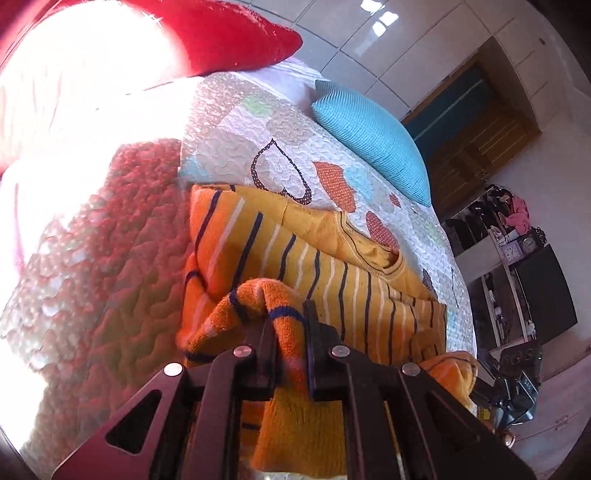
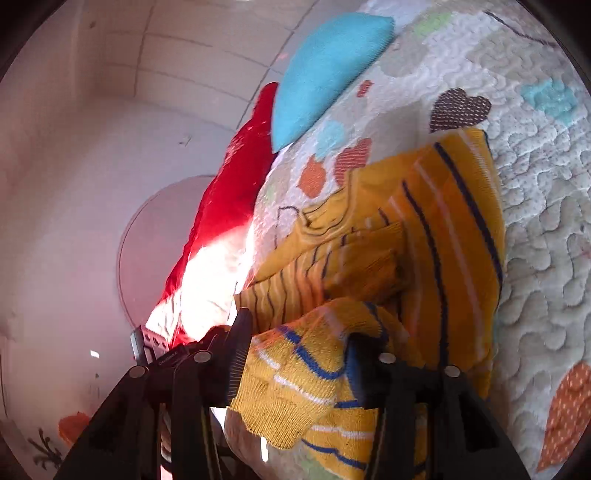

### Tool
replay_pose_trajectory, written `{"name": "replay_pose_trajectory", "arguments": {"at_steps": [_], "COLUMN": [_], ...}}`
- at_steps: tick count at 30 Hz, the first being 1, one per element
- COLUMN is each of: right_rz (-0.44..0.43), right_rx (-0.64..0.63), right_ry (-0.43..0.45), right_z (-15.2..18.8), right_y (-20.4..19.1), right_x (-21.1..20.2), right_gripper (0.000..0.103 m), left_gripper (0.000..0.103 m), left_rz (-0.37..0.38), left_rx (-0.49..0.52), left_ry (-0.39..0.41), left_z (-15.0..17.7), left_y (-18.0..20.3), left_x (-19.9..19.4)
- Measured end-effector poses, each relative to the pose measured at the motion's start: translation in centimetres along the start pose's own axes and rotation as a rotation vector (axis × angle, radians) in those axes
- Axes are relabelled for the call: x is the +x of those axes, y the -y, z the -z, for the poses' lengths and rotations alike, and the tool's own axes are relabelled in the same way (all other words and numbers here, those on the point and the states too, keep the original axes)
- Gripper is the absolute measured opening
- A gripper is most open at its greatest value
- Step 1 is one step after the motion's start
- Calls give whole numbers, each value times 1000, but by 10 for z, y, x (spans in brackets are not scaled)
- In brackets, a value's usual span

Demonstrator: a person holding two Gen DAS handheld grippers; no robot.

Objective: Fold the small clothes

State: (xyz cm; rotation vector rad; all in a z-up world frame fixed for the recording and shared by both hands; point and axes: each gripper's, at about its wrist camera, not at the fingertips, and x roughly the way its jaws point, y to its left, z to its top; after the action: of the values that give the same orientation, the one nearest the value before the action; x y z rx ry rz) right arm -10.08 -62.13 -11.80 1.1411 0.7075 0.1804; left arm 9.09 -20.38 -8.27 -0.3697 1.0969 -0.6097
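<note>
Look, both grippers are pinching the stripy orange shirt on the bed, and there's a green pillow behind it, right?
Almost. The pillow is blue, not green, as the left wrist view shows. The rest holds: the left gripper and right gripper both pinch the stripy orange shirt on the bed.

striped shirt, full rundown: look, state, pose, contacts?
The striped shirt is small, yellow-orange knit with thin navy and white stripes and a ribbed neckline. It lies partly folded on the quilted bedspread, short of the blue pillow and red pillow. Its near edge is bunched and lifted off the bed: the left gripper is shut on a fold, and the right gripper has fabric between its fingers, apparently clamped too. Nothing else touches it.
</note>
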Motion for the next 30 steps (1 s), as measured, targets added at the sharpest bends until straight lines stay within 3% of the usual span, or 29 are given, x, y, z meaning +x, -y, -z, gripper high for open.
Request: {"name": "replay_pose_trajectory", "arguments": {"at_steps": [1, 3, 5, 6, 10, 12, 16, 23, 24, 25, 26, 27, 30], "right_rz": [-7, -27, -31, -34, 8, 68, 257, 565, 591, 607, 631, 656, 710], "right_rx": [65, 121, 106, 96, 37, -39, -254, -514, -523, -533, -541, -546, -490], "right_ry": [9, 33, 64, 74, 98, 87, 44, -25, -53, -88, -108, -104, -61], "right_z": [-11, -24, -31, -33, -36, -33, -18, -22, -24, -24, -26, -29, -48], "right_y": [12, 24, 22, 20, 9, -2, -27, -58, -53, -51, -50, -50, -41], "right_x": [6, 12, 9, 7, -4, -7, 5, 74, 80, 88, 94, 96, 95], "right_gripper": [55, 56, 62, 66, 72, 72, 72, 72, 59, 20, 13, 12, 10], "left_gripper": [12, 25, 64, 69, 72, 72, 72, 72, 72, 64, 21, 5, 7], "left_rz": [17, 92, 121, 113, 59, -12, -153, -246, -258, -285, -327, -370, -346], "left_rx": [-33, -85, -75, -58, 23, 86, 218, 337, 348, 368, 388, 394, 331], "left_ry": [-22, -10, 52, 88, 104, 105, 62, -41, -66, -92, -97, -105, -94], "left_z": [-10, -22, -28, -29, -35, -29, -15, -16, -19, -21, -23, -29, -57], "left_y": [-2, -2, 5, 8, 17, 20, 13, 19, 21, 23, 25, 25, 20], "left_x": [10, 12, 3, -4, -12, -14, -3, 46, 55, 64, 70, 76, 78]}}
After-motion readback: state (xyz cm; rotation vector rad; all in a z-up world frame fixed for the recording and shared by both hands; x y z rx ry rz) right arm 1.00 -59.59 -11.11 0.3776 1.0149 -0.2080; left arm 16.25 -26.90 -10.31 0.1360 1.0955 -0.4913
